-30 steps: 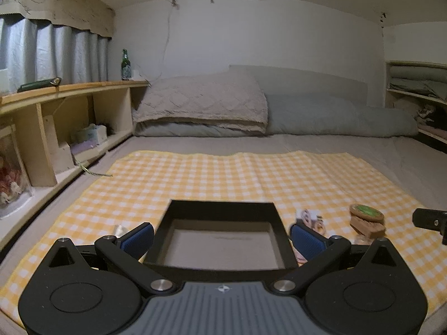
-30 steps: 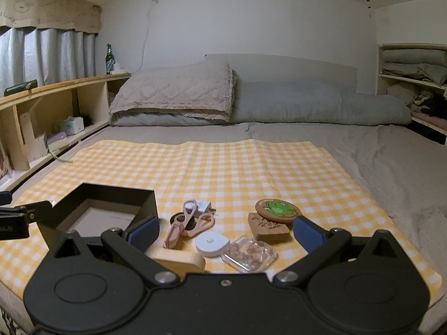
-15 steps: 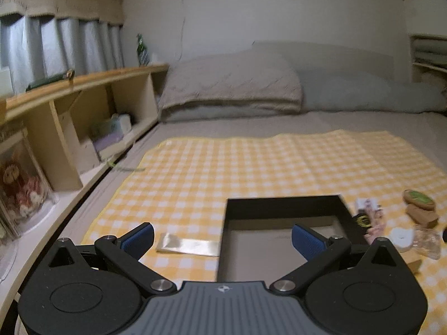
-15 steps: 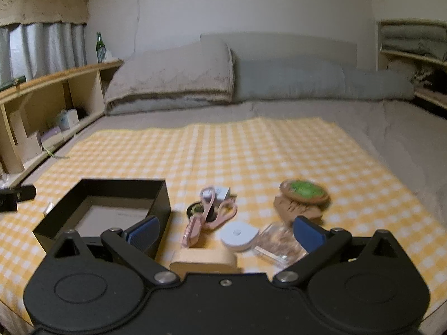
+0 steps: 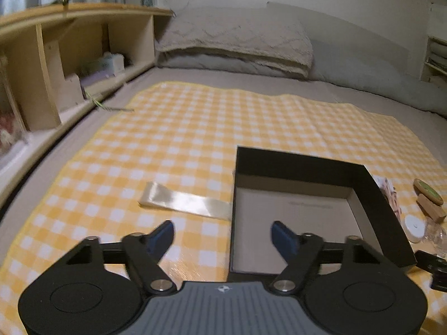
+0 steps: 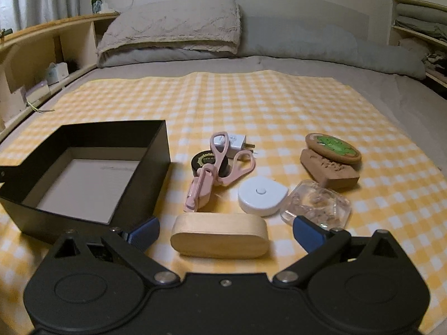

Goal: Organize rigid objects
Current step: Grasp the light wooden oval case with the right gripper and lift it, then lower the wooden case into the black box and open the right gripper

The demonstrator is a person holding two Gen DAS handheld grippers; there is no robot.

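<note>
The left hand-held gripper [image 5: 223, 236] is closing over the black box's [image 5: 385, 203] left wall, pinching nothing; the right hand-held gripper [image 6: 225, 232] is hanging spread before the wooden case [image 6: 219, 239]; a skewed pinch risks dragging the box.

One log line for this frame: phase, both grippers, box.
phase: approach | left gripper: closing, nothing between, over near wall of black box | right gripper: open, wooden case between | box: empty

Yellow and white check on the cloth [image 6: 279, 106]. Black outside and pale grey inside on the box [image 6: 156, 150]. Pink on the scissors [image 6: 220, 162]. White on the round case [image 6: 262, 195]. Light wood tone on the oval block [image 6: 220, 236]. Green top on the coaster [image 6: 332, 148]. Blue on the fingertips [image 6: 144, 233].
</note>
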